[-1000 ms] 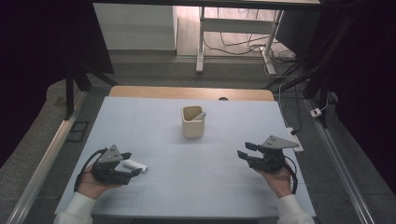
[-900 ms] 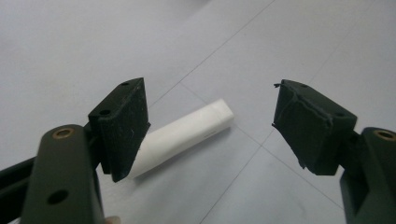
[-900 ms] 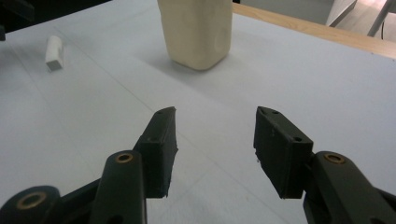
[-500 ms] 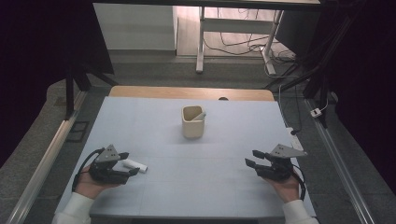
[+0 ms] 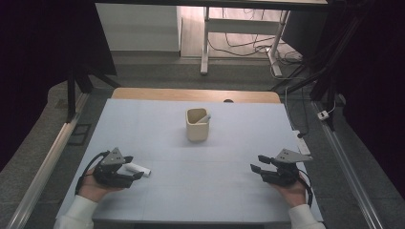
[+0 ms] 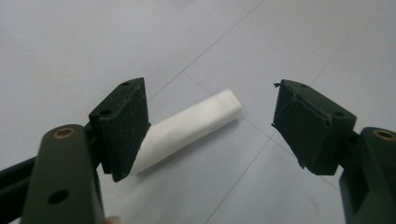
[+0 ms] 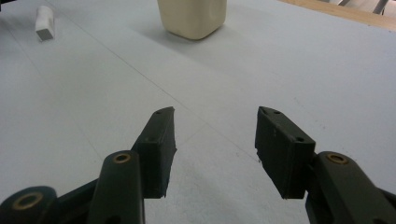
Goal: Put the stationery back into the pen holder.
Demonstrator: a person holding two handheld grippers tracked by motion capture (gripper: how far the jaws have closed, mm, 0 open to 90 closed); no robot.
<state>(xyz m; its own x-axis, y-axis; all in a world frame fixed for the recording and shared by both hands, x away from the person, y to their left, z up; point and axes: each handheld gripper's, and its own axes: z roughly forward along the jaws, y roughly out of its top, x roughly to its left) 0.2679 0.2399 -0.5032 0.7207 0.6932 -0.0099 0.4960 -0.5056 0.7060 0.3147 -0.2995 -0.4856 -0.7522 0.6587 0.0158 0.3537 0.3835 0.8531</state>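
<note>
The left gripper [image 6: 210, 126] is open around a white tube [image 6: 187, 128] lying on the table; the high view adds a cup [image 5: 197, 125] at twelve o'clock. The right gripper [image 7: 215, 149] is open and empty.

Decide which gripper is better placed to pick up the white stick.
Left. The left gripper is open with the white stick lying between its jaws; the right gripper sits far across the table.
</note>
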